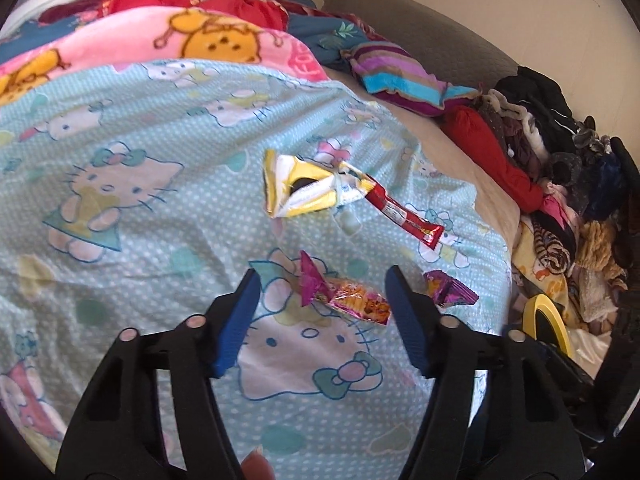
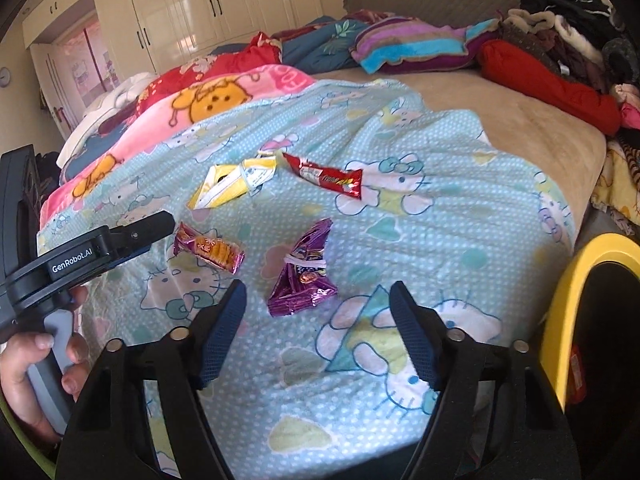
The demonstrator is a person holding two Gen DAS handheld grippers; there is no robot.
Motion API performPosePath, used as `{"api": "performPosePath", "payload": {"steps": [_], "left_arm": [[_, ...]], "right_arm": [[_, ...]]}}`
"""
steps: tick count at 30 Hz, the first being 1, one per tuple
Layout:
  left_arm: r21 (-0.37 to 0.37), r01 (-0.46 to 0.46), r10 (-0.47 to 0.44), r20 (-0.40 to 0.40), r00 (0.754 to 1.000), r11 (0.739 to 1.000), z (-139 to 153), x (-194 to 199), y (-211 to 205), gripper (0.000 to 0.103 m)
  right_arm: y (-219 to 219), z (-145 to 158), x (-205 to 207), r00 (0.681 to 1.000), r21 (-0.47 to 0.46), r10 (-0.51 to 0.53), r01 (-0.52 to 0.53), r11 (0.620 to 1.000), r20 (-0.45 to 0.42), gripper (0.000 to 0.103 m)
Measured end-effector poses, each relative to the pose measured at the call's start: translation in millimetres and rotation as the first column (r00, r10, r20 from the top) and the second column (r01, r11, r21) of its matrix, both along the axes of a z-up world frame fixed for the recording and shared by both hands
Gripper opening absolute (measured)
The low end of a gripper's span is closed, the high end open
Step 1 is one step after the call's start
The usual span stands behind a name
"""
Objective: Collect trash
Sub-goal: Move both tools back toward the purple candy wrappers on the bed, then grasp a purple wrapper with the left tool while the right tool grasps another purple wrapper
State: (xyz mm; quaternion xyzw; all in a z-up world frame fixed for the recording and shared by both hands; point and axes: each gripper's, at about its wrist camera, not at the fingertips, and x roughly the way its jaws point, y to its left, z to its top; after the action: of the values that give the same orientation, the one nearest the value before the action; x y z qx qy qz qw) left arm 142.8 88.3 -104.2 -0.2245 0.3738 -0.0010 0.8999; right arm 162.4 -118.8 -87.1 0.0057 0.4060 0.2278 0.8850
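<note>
Several wrappers lie on a light blue Hello Kitty blanket (image 1: 140, 240). A purple-orange biscuit wrapper (image 1: 344, 296) sits just ahead of my open left gripper (image 1: 322, 280); it also shows in the right wrist view (image 2: 210, 250). A crumpled purple wrapper (image 2: 304, 280) lies just ahead of my open right gripper (image 2: 318, 292); it also shows in the left wrist view (image 1: 450, 288). Farther off lie a yellow-white wrapper (image 1: 296, 192) (image 2: 232, 184) and a red wrapper (image 1: 400, 212) (image 2: 328, 176). The left gripper (image 2: 160, 224) shows at the left of the right wrist view, beside the biscuit wrapper.
A yellow-rimmed black bin (image 2: 592, 320) stands at the bed's right side, also in the left wrist view (image 1: 548, 320). Piled clothes (image 1: 560, 160), a striped pillow (image 2: 416, 44) and pink and red blankets (image 2: 208, 100) lie around the blanket. White wardrobes (image 2: 192, 8) stand behind.
</note>
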Motion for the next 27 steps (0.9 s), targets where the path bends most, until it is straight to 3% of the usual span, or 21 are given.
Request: {"api": "performPosePath", "payload": {"steps": [2,7,10,12,15,17,27], "left_arm": [[-0.029,0.01,-0.01,-0.008,1.0,1.0,-4,4,-1,0.047],[-0.076,0.015,-0.019,-0.053,0.998,0.997,-20,16,-2,0.047],[-0.1,0.009,-0.017,-0.079,0.997,0.995,-30,23,0,0.047],[-0.101,0.004,-0.012,-0.082,0.997,0.995,-33,25,-1,0.046],[-0.089,0.005,-0.011,-0.076,0.997,0.996,-33,28,-2,0.038],[-0.091,0.003,-0.011,-0.078,0.997,0.996,-34,29,-2,0.029],[-0.053,0.016,-0.017,-0.026,1.0,0.998,-17,16,-4,0.024]], "right_arm": [[4,-4,5,1.0,0.009,0.003,-0.002,1.0,-0.018,0.063],[13,-23,21,0.995,0.025,0.004,-0.001,1.0,-0.1,0.051],[18,-35,29,0.989,0.006,0.0,0.001,1.0,-0.147,0.038],[15,-36,30,0.988,0.025,-0.003,0.007,1.0,-0.155,0.022],[10,-37,28,0.988,0.053,-0.003,0.011,0.999,-0.153,0.014],[7,-34,26,0.99,0.065,-0.008,0.017,0.998,-0.138,0.011],[-9,-15,11,0.999,0.13,-0.016,0.021,0.991,-0.041,0.011]]}}
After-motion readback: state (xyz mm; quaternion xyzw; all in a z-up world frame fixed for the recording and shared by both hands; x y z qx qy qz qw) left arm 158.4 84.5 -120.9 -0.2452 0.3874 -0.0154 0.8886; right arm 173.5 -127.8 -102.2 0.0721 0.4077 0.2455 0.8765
